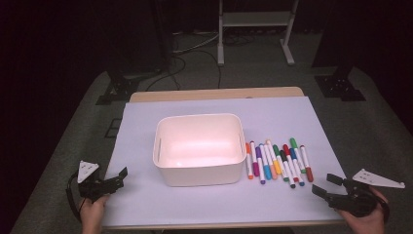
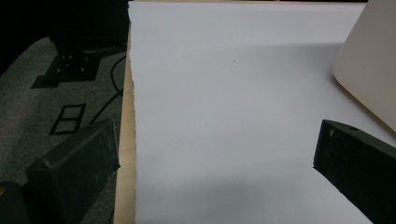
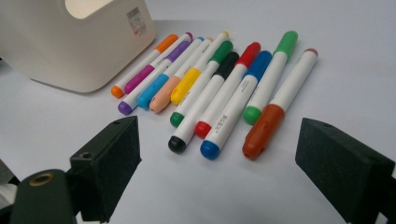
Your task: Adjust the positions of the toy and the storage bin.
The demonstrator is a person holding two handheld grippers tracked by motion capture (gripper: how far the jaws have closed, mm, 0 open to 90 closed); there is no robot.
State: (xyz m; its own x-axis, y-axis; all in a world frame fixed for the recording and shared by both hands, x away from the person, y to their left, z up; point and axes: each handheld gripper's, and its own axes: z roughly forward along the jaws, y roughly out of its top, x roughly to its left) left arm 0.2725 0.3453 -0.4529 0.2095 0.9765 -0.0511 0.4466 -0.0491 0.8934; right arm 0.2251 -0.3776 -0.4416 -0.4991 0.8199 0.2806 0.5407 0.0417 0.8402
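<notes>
We have moved nothing yet: all markers (image 1: 277,163) lie beside the empty bin (image 1: 199,148); left gripper (image 1: 119,176) and right gripper (image 1: 327,184) gape, holding nothing.

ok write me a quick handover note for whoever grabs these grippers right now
Left gripper: jaws open, holding nothing, at the near left of the table beside the white bin.
Right gripper: jaws open, holding nothing, pointed at the markers from just short of them.
Things: the markers lie in a row on the white sheet, right of the bin. The bin looks empty.
Done: nothing picked up or binned.
Left: probably move every marker into the bin, likely starting with the brown-capped one nearest the right jaws.
</notes>
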